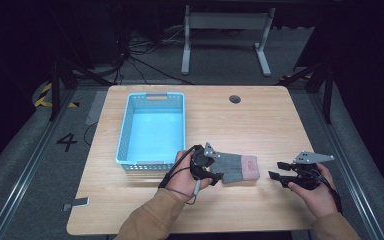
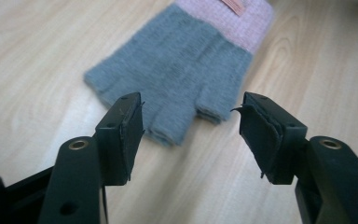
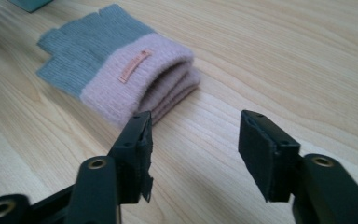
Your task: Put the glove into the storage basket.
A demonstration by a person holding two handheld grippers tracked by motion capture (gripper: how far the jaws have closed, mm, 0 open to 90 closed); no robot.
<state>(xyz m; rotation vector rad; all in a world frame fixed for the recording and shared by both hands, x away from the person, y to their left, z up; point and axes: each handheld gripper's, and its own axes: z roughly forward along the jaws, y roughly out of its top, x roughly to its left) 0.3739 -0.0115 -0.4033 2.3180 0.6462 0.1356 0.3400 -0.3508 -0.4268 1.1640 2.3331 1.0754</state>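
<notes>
**Folded glove lies between two spread tongs**

The grey glove with a pink cuff (image 1: 235, 167) lies flat on the table (image 1: 260, 120), between the two tongs. Its finger end lies just ahead of the left tongs (image 1: 216, 170), whose jaws stand spread with nothing pinched. The cuff end faces the right tongs (image 1: 275, 175), which sit apart from it, jaws likewise spread and empty. Beyond the left tongs stands a light blue basket (image 1: 125, 127), near the glove but not touching.
</notes>
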